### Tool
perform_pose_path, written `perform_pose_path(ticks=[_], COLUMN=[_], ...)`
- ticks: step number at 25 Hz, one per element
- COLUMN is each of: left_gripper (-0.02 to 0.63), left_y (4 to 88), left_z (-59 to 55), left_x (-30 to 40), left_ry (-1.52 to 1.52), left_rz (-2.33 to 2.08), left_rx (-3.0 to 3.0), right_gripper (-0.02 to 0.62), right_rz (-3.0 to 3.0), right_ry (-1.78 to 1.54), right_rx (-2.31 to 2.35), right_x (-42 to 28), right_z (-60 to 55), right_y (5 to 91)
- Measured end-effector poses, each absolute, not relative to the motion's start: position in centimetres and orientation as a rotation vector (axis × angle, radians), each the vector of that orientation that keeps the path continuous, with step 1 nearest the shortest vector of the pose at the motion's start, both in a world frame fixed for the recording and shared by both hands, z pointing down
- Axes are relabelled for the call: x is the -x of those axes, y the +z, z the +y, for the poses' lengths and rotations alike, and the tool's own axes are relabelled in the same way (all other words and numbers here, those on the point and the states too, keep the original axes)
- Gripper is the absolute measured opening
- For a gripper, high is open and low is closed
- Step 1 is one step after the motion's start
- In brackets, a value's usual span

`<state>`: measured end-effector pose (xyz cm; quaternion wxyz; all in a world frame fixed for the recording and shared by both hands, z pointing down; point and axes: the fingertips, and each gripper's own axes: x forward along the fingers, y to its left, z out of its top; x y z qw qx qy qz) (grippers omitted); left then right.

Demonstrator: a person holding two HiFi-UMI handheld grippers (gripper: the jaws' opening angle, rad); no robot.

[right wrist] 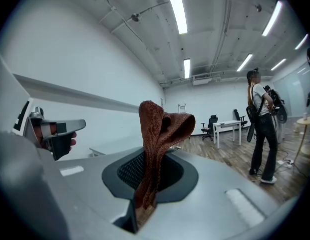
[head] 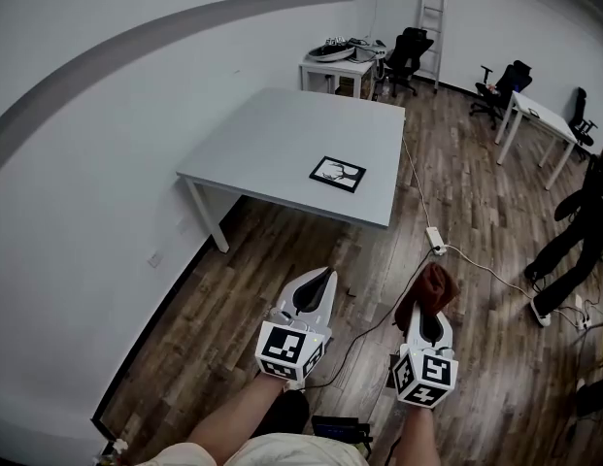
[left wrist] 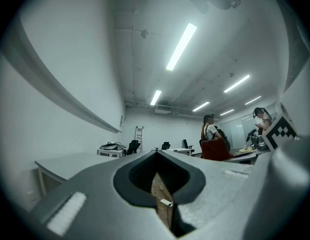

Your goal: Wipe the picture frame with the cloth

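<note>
Head view | left gripper (head: 318, 282) jaws together, empty | right gripper (head: 429, 316) clamped on cloth (head: 433, 287) | picture frame (head: 338, 173) flat on table (head: 272, 139), well apart from both

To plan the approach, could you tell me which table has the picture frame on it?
The large grey table against the wall: the picture frame lies near its front edge. The small cluttered table and the white desk show none.
</note>
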<state>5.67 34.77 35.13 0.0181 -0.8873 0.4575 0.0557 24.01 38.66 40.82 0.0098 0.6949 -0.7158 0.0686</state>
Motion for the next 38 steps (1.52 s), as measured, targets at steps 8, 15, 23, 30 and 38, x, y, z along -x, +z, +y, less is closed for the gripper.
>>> perform_pose_path(ticks=[8, 15, 23, 30, 38], left_gripper=[0.002, 0.002, 0.002, 0.002, 0.002], left_y=[35.7, 35.3, 34.9, 35.0, 35.4], left_z=[27.5, 20.4, 13.2, 9.0, 5.9], left_x=[-2.9, -0.7, 1.9, 3.7, 3.9], left_ry=[0.196, 0.206, 0.221, 0.244, 0.246], left_rz=[1.44, 1.422, 1.411, 1.41, 1.413], left_rx=[2.765, 2.773, 2.77, 2.782, 2.784], right_gripper=[0.058, 0.06, 0.059, 0.059, 0.059], right_rz=[-2.222, -2.21, -2.198, -2.185, -2.172], right_ry=[0.223, 0.219, 0.211, 0.206, 0.213], right_rx=[-2.14, -2.135, -2.135, -2.141, -2.132], right_x=[-21.3, -18.5, -15.6, -14.0, -14.0], right_z=[31.2, 24.2, 17.0, 13.2, 10.2], right_y=[41.4, 40.8, 40.5, 40.4, 41.0])
